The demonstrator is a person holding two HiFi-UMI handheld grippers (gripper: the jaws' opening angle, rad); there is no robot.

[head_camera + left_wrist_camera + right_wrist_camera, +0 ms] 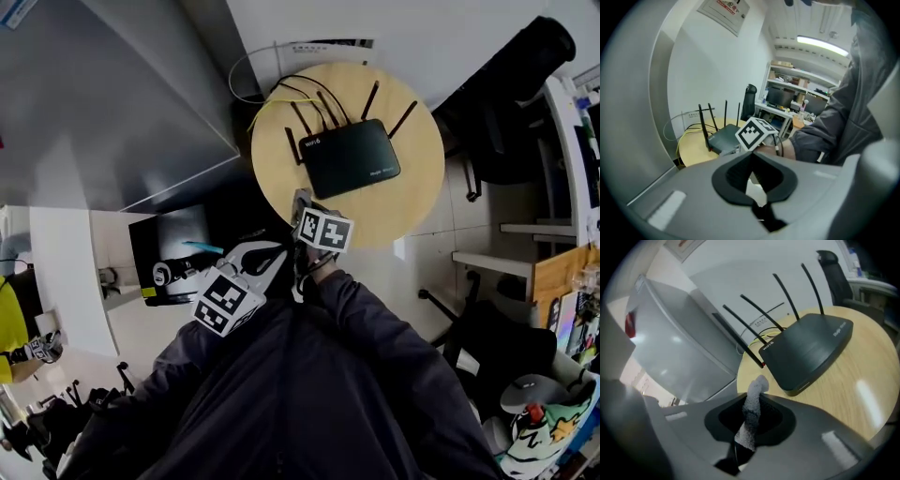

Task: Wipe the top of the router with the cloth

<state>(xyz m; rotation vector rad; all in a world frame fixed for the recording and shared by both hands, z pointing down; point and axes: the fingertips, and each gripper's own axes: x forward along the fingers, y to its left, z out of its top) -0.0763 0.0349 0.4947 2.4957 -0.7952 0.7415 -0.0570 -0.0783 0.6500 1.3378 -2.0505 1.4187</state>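
Note:
A black router (349, 157) with several upright antennas lies on a round wooden table (412, 202); the right gripper view shows the router (811, 350) just ahead. My right gripper (303, 202) hovers at the table's near edge, short of the router, shut on a grey cloth (751, 414) that sticks up between its jaws. My left gripper (274, 261) hangs lower, off the table and close to the person's body. In its own view the left gripper (753, 172) has its pads nearly together with nothing between them, and the right gripper's marker cube (754, 133) is in front.
A grey cabinet (141, 94) stands left of the table. Yellow and white cables (265, 101) trail off the table's back edge toward the wall. A black office chair (511, 89) and shelves (525, 253) are at the right. The person's dark sleeves (375, 375) fill the foreground.

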